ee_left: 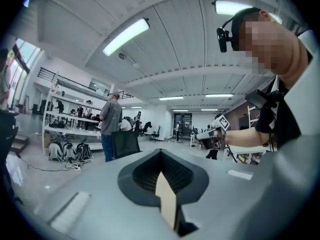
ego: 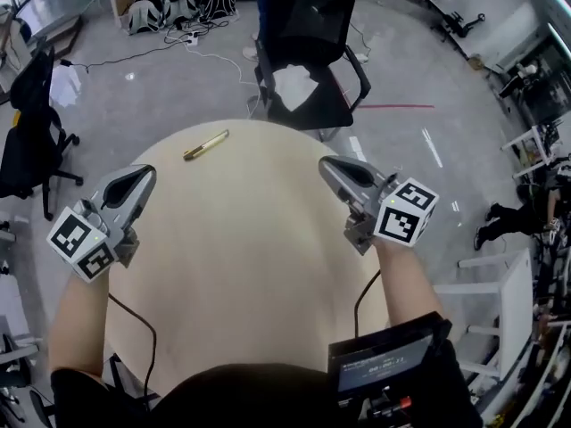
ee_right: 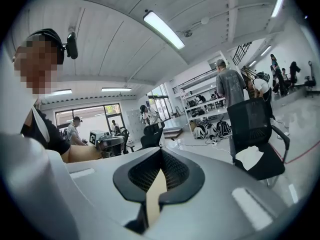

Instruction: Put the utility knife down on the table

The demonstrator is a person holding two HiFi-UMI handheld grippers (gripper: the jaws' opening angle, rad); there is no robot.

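The utility knife point(ego: 206, 144) is yellow-gold on a plain, pale beige table point(ego: 241, 239). The left gripper point(ego: 145, 174) and right gripper point(ego: 326, 164) are grey, each with a white cube patterned in black squares. The chair point(ego: 308, 25) is black and the floor point(ego: 419, 69) is glossy grey.

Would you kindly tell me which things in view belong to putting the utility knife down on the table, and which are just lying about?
Belongs to the job:
utility knife, lying on the round table
left gripper and right gripper, both shut, nothing between their fingers

Just lying about:
black office chair
bags on the floor
white cable
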